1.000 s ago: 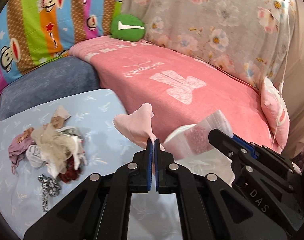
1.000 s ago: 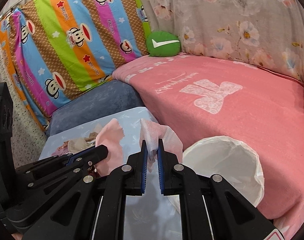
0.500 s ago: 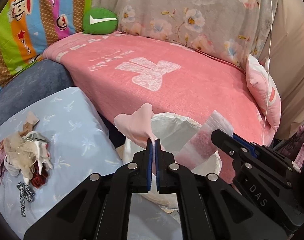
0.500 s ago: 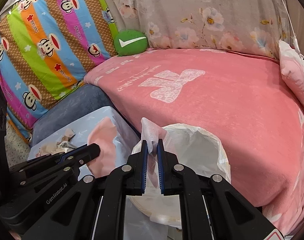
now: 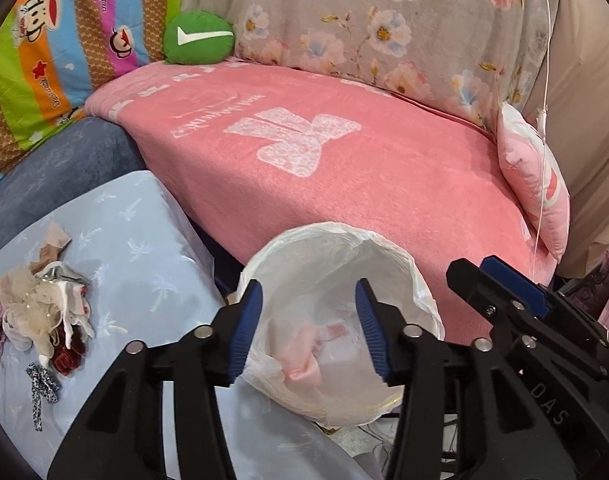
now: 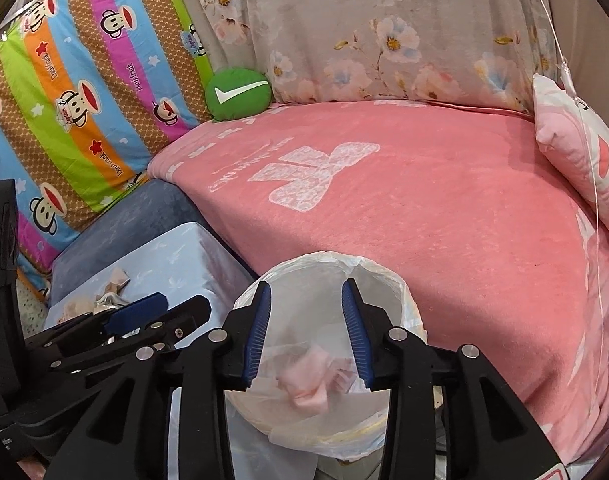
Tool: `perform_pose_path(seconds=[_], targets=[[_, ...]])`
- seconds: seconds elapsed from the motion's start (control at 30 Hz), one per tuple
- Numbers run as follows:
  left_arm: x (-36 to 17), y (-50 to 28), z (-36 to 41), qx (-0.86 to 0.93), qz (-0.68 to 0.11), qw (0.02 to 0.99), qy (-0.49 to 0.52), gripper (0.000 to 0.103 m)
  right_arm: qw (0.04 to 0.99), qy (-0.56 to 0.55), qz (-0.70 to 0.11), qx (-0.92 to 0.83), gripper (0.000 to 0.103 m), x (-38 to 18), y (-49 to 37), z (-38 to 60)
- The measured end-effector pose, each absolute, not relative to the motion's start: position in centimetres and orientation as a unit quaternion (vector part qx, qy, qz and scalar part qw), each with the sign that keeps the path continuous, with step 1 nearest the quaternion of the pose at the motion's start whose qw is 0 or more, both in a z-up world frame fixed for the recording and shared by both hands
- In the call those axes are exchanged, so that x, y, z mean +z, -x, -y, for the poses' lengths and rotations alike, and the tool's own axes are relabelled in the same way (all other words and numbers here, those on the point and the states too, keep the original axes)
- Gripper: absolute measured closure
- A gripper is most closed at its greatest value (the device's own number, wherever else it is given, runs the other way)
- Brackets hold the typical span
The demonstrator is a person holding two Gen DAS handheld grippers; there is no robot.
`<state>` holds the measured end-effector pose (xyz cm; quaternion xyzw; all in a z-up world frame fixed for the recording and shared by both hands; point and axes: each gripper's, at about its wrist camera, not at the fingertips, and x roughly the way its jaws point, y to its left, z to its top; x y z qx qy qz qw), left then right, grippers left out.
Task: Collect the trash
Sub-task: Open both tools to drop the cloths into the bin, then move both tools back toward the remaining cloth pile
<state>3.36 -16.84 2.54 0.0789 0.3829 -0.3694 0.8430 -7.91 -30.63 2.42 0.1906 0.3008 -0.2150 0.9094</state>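
Over the white-lined trash bin [image 5: 400, 264], at six o'clock in both wrist views, we see our left gripper [image 5: 309, 326] and right gripper [image 6: 306, 330] with jaws opening and nothing between the blue pads. A crumpled pink scrap [image 6: 308, 390] lies inside the liner, partly veiled by translucent plastic; we cannot make out what lies beneath it. At nine o'clock in the left view, a pile of fabric scraps [image 5: 44, 320] rests on the pale blue cloth [image 5: 144, 248], its far edge cut off by the frame.
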Motion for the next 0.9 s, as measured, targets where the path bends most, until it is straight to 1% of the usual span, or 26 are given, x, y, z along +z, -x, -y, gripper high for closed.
perform_pose_path(seconds=[0.33, 0.83, 0.9], targets=[[2.5, -4.4, 15.0, -0.348, -0.388, 0.851, -0.065, 0.054, 0.914, -0.178, -0.305, -0.202, 0.058, 2.5, 7.1, 29.0], [1.7, -6.3, 9.7, -0.302, -0.401, 0.865, -0.031, 0.054, 0.920, -0.155, -0.323, -0.162, 0.056, 2.2, 4.4, 24.6], [1.5, -6.5, 8.8, -0.292, -0.403, 0.867, -0.027, 0.050, 0.920, -0.152, -0.326, -0.156, 0.056, 2.1, 4.0, 23.8]])
